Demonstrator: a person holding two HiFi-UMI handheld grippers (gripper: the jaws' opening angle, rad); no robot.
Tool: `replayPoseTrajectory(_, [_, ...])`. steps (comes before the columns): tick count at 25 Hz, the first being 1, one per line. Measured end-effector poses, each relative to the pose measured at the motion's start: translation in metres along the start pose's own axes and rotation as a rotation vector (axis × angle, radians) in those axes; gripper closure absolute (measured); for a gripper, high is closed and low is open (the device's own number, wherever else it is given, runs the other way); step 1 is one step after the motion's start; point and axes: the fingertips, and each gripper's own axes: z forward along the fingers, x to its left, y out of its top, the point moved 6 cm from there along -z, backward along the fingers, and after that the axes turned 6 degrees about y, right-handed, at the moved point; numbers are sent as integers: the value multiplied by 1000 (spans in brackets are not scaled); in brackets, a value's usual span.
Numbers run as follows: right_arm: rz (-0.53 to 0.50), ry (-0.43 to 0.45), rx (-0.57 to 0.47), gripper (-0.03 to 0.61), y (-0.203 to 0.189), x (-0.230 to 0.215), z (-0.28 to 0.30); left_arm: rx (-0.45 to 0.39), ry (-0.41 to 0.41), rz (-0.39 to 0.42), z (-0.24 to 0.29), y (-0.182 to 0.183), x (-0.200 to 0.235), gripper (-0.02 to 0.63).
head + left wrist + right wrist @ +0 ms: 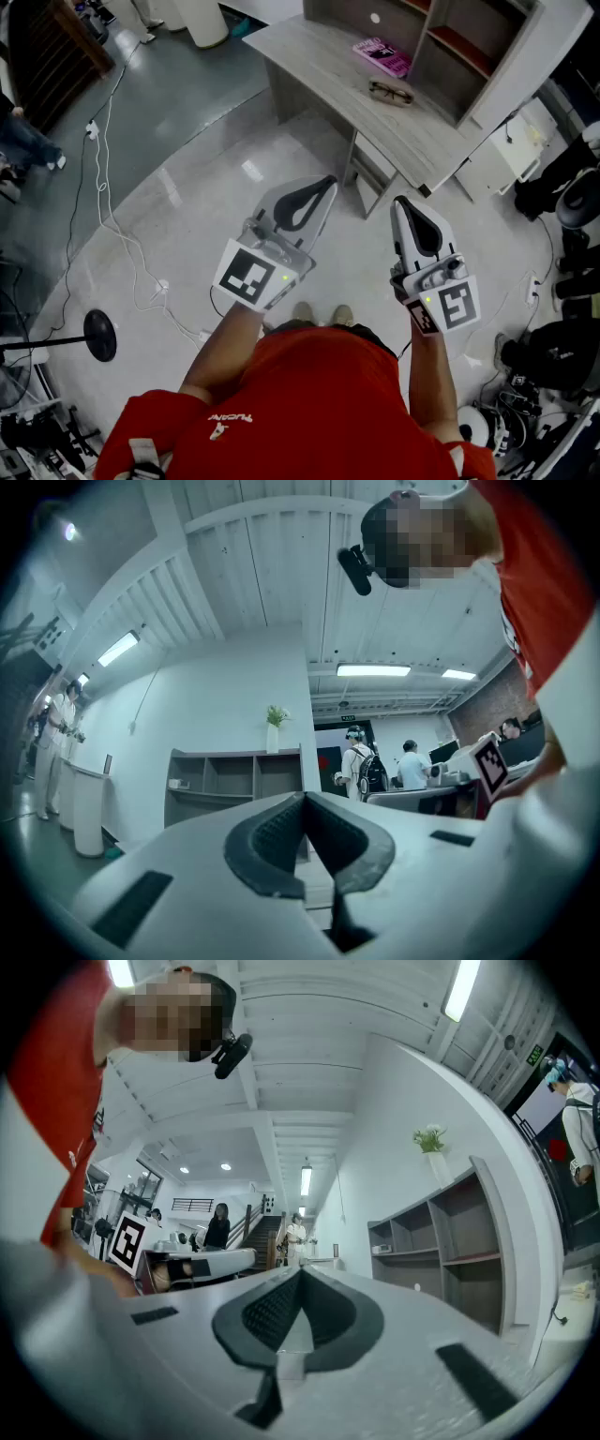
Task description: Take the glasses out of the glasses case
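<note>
Glasses (pixel 391 92) on desk (pixel 314 58) near pink, perhaps shut case (pixel 382 56); left gripper (pixel 327 182), right gripper (pixel 400 201) pressed together, empty.

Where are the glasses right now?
In the head view, the glasses lie on the wooden desk at upper right, beside a pink object, well ahead of the left gripper and right gripper.

Nothing legible. The red shirt (pixel 309 412) has a small white logo, upside down and too blurred to read. Cover print on the pink book (pixel 382 54) is too small.
</note>
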Motion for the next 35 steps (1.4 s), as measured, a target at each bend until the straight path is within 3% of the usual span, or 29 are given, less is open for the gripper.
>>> replayPoseTrajectory(11, [-14, 14, -23, 574, 2, 8, 1, -13, 12, -15, -12, -1, 12, 603])
replayPoseTrajectory(22, [-35, -49, 41, 574, -23, 8, 32, -3, 36, -37, -33, -22, 83, 604])
replayPoseTrajectory(29, [-85, -76, 48, 574, -40, -33, 66, -20, -16, -27, 18, -42, 111, 603])
replayPoseTrajectory(35, [-107, -84, 50, 574, -60, -106, 95, 20, -29, -18, 93, -72, 132, 604])
